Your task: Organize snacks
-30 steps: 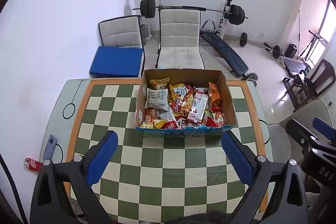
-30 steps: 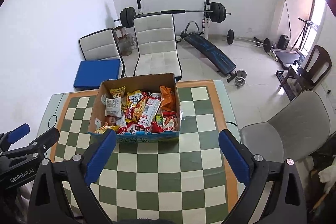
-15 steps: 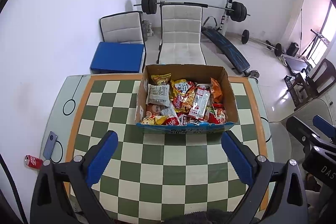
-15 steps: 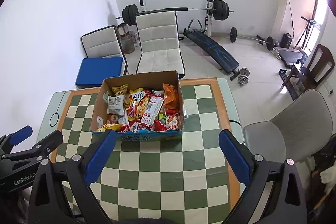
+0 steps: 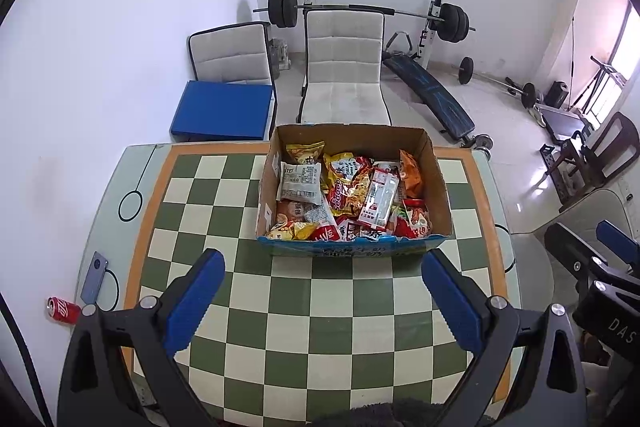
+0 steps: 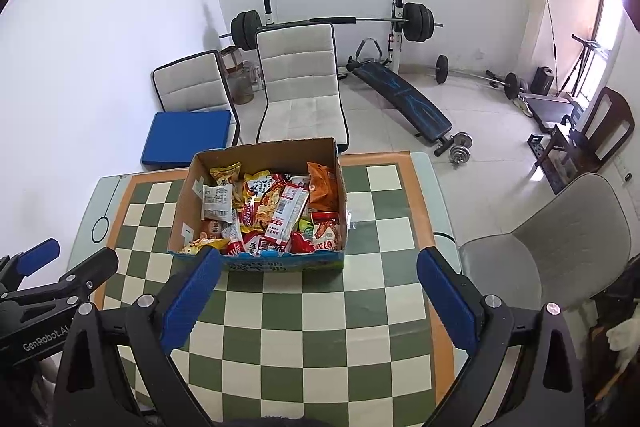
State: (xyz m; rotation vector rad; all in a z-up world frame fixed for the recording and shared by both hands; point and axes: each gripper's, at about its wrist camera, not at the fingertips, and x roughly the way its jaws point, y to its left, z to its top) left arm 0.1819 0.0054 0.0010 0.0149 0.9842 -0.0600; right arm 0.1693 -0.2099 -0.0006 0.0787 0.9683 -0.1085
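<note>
Snack packets (image 5: 352, 195) lie heaped in the cardboard box (image 5: 438, 171) ahead of both grippers' fingers (image 5: 196, 301), which stand apart, empty; sorted or not, unclear.

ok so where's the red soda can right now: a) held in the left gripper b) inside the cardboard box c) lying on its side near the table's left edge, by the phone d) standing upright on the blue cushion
c: in the left wrist view the red can lies on its side near the table edge, close to the phone, well apart from the cardboard box, and the left gripper is open and empty.
</note>
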